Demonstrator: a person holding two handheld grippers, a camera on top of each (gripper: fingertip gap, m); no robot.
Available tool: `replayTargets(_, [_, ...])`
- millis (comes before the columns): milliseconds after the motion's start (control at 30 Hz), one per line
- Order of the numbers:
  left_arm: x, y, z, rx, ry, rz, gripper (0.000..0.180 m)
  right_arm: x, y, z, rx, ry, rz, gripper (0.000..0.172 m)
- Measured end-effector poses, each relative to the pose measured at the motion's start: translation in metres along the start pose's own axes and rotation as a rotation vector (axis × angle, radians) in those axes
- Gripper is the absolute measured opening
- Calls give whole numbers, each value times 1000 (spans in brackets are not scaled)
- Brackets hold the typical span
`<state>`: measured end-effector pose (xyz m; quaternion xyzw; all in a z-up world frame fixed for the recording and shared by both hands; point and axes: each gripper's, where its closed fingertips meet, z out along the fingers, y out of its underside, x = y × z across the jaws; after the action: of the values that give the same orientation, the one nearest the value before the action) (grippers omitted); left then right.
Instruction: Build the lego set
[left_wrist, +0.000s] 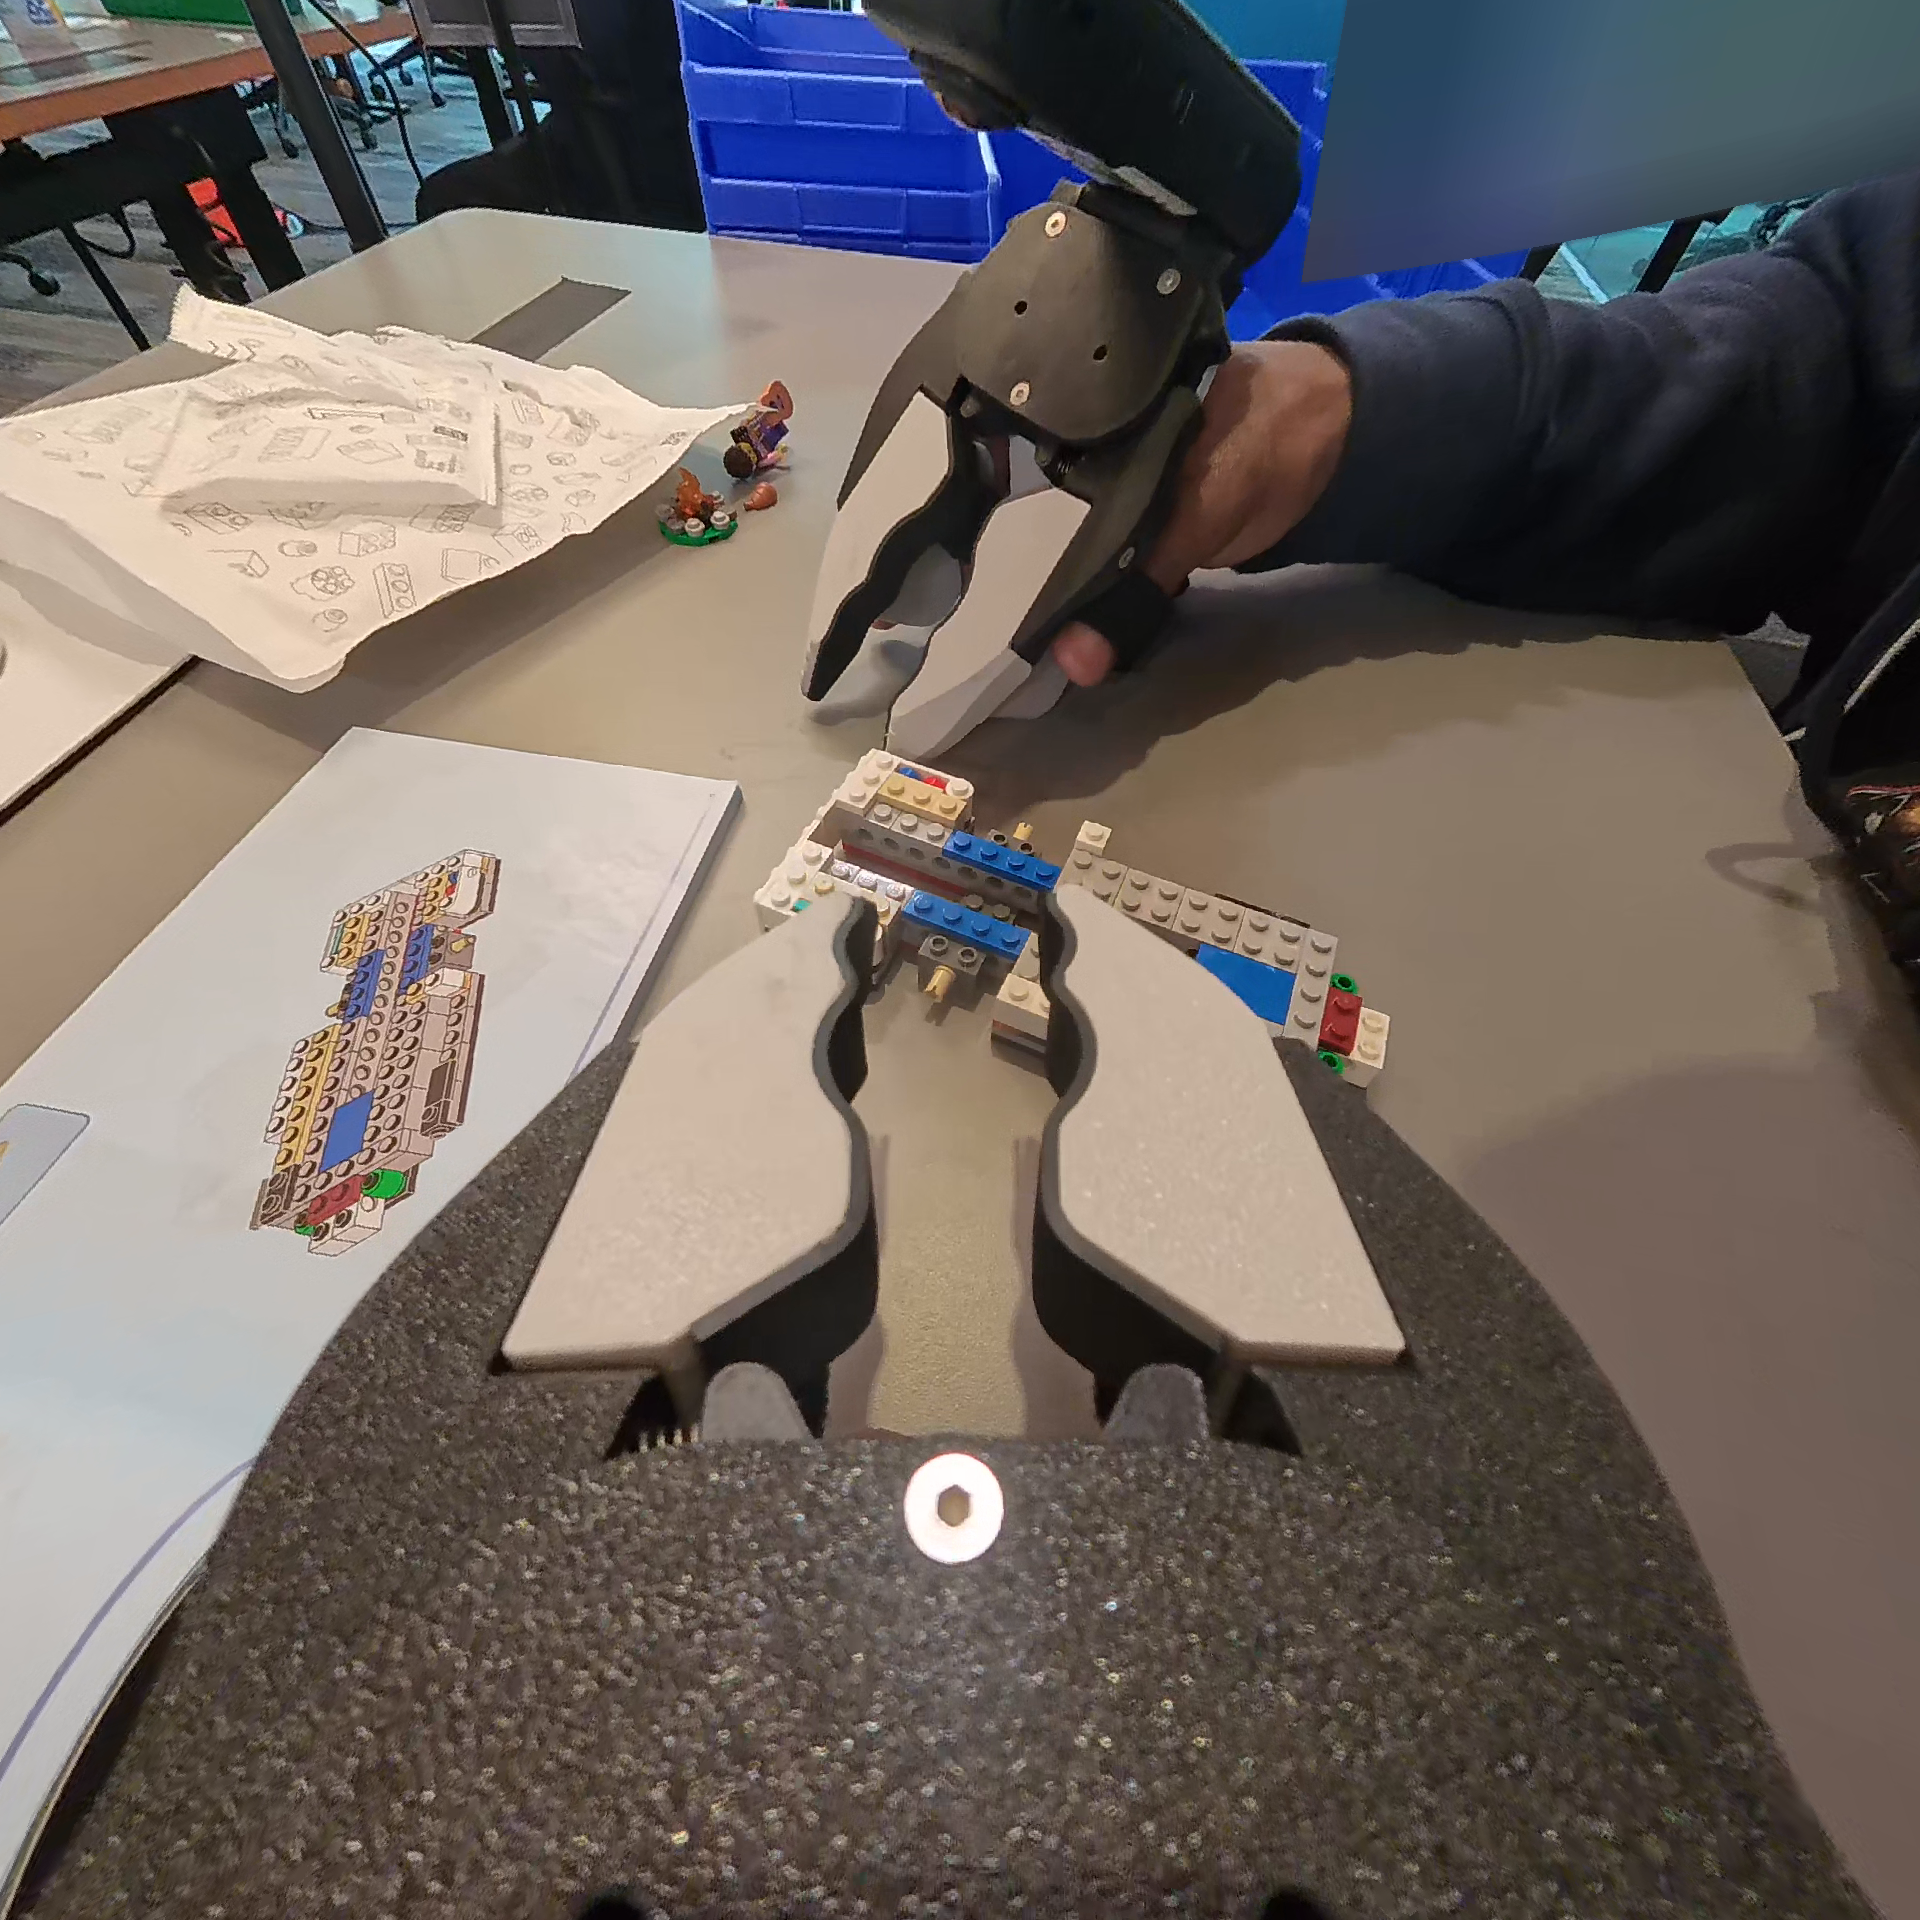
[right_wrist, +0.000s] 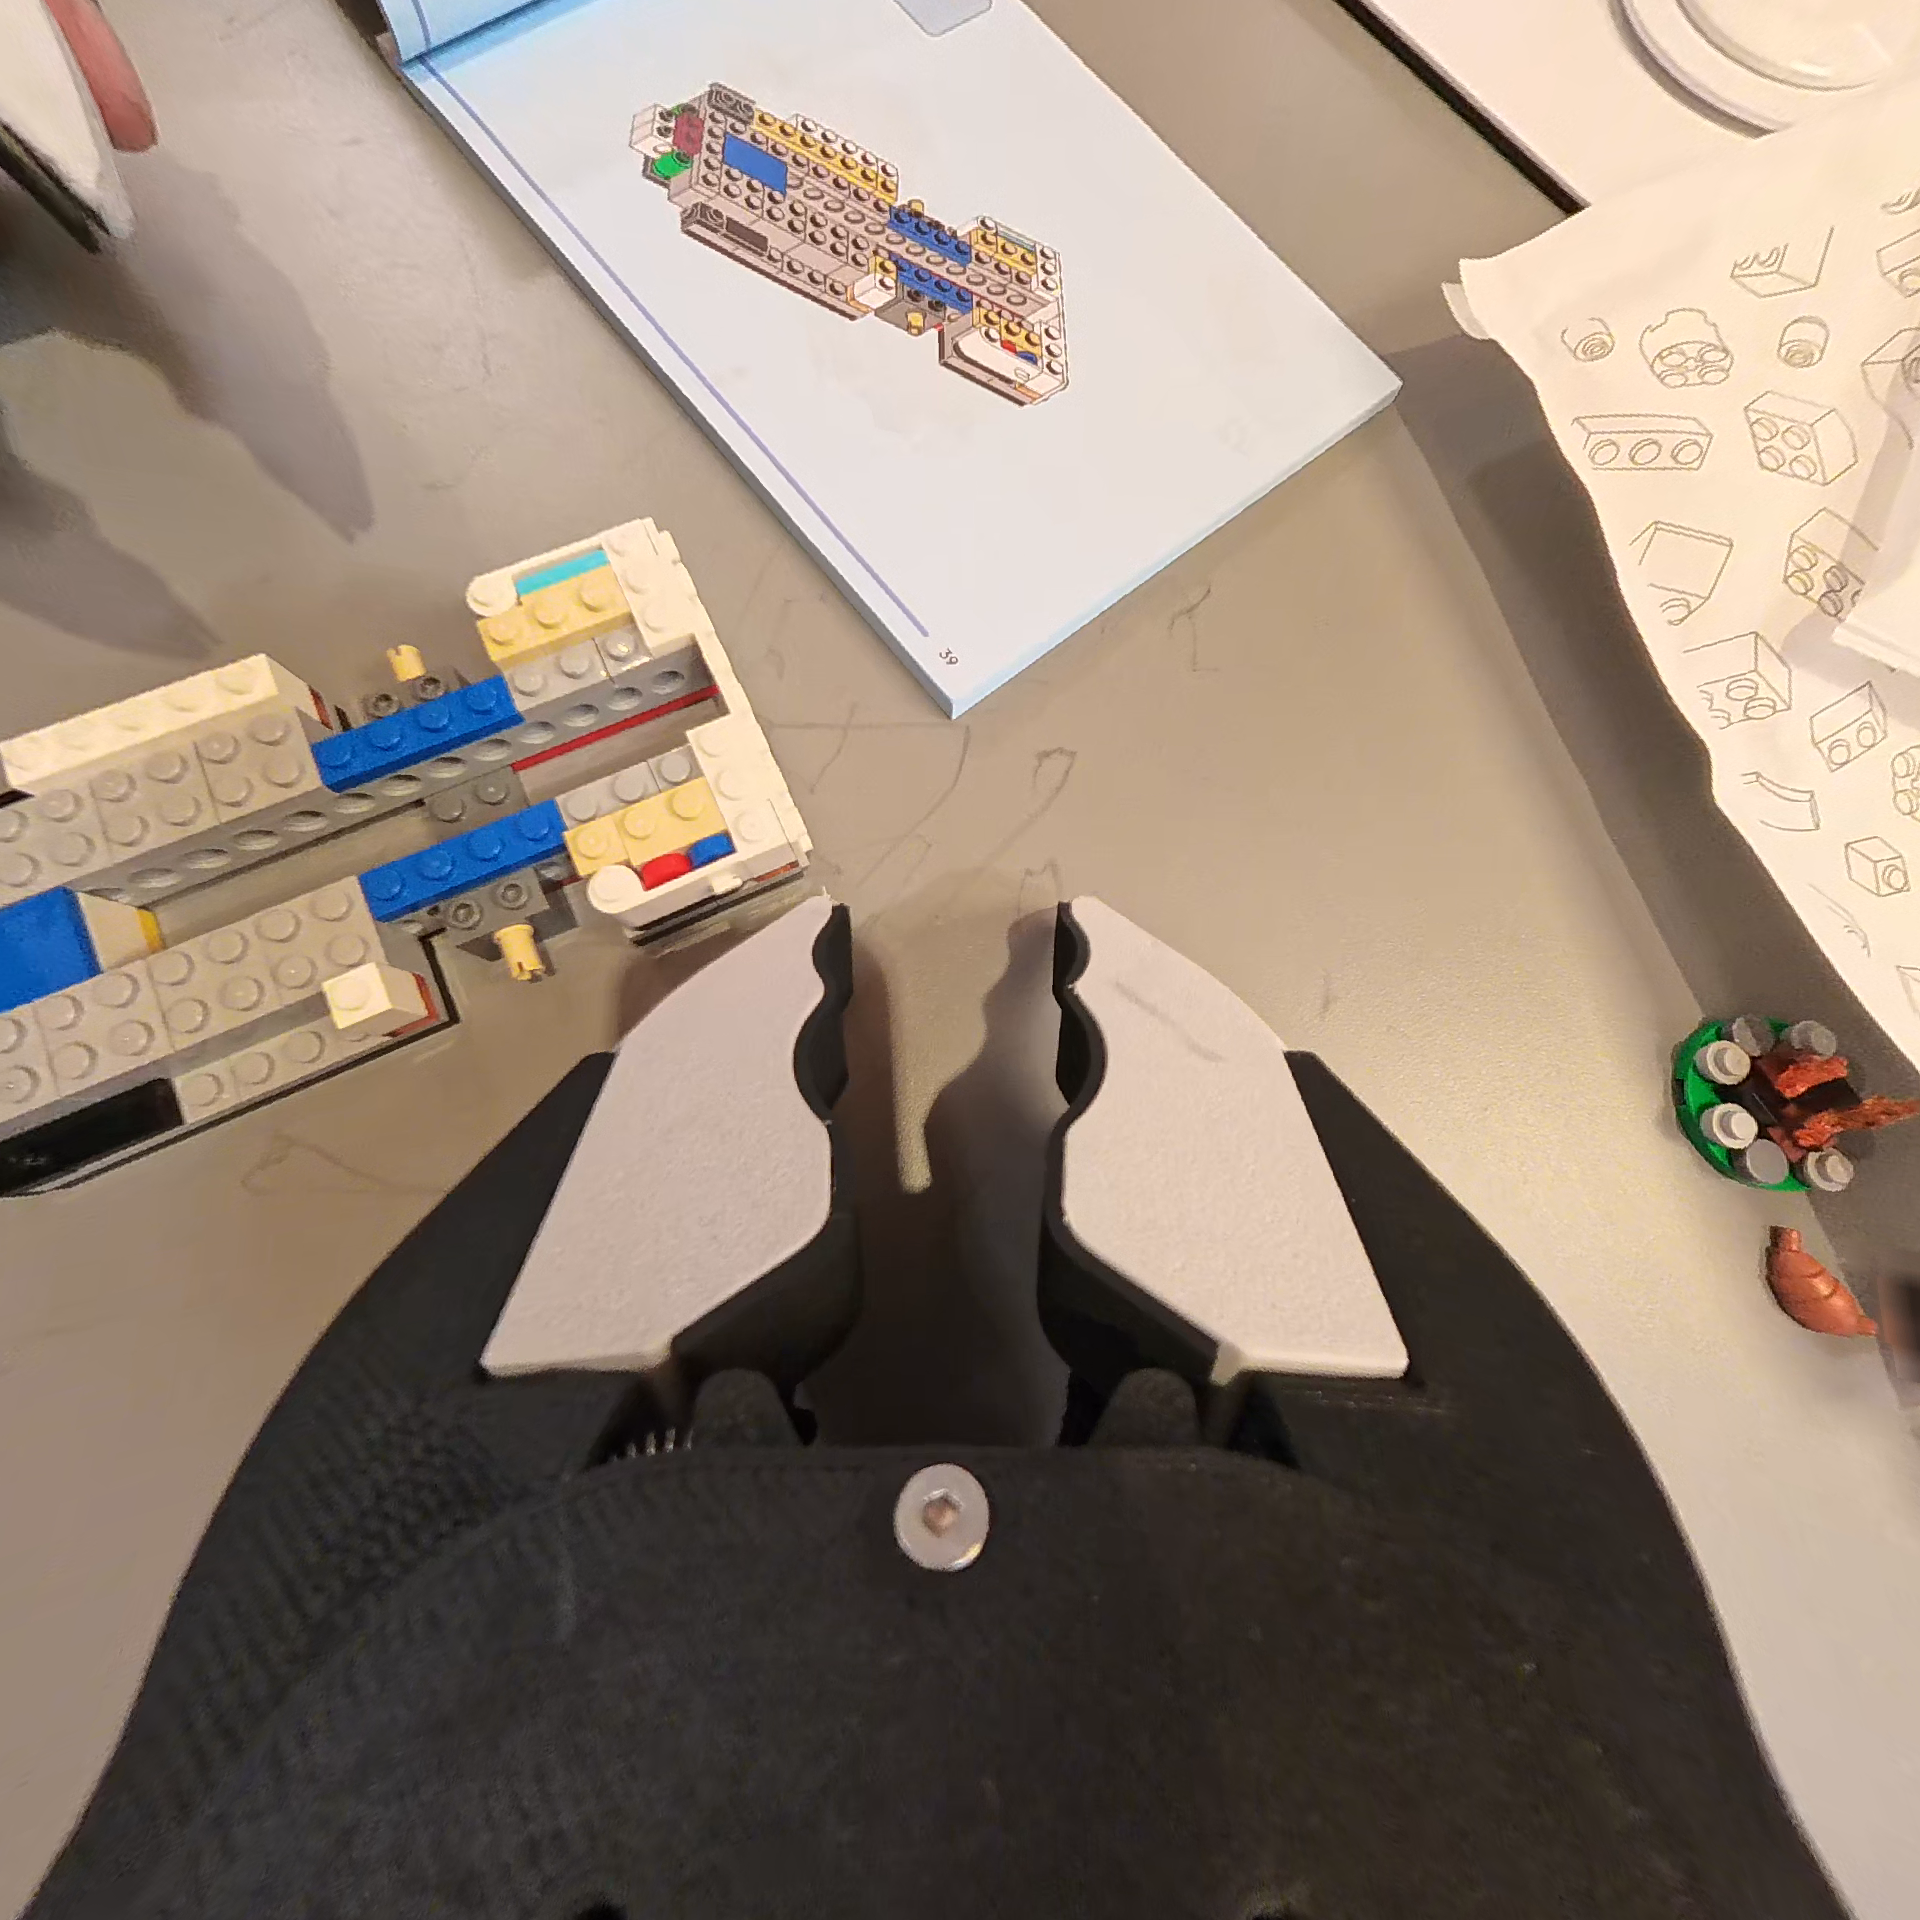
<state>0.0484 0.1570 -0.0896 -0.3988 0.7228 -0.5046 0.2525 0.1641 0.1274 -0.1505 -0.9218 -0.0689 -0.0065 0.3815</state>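
I see both tongs open, empty: left gripper (left_wrist: 951, 914) straddles the grey-white-blue brick model (left_wrist: 1049, 914) (fragile, probably; grip its stiff flanks), right gripper (right_wrist: 945, 914) beside it.

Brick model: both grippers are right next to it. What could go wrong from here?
1. The left gripper straddles the brick model, jaws open over the blue bricks; closing could knock off the protruding tan pin.
2. The right gripper, open and empty, sits beside the model's white end; a nudge could slide the unsecured model.
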Motion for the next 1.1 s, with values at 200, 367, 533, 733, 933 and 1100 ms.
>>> replayTargets(200, [0, 1, 1, -11, -3, -2, 30, 0, 0, 0, -1, 5, -9, 38])
replayTargets(367, [0, 2, 1, -14, -4, -2, 30, 0, 0, -1, 6, 19, -13, 38])
replayTargets(533, [1, 3, 2, -23, -7, 5, 30, 4, -5, -7, 52, 58, -13, 37])
replayTargets(733, [1, 3, 2, -23, -8, 6, 30, 2, -4, -14, 80, 54, -1, 37])
replayTargets(933, [-3, 5, 3, -39, -31, -6, 30, -2, 1, -18, 75, 33, -22, 37])
replayTargets(1100, [-3, 5, 3, -39, -36, -5, 30, -3, 3, -19, 70, 31, -30, 37])
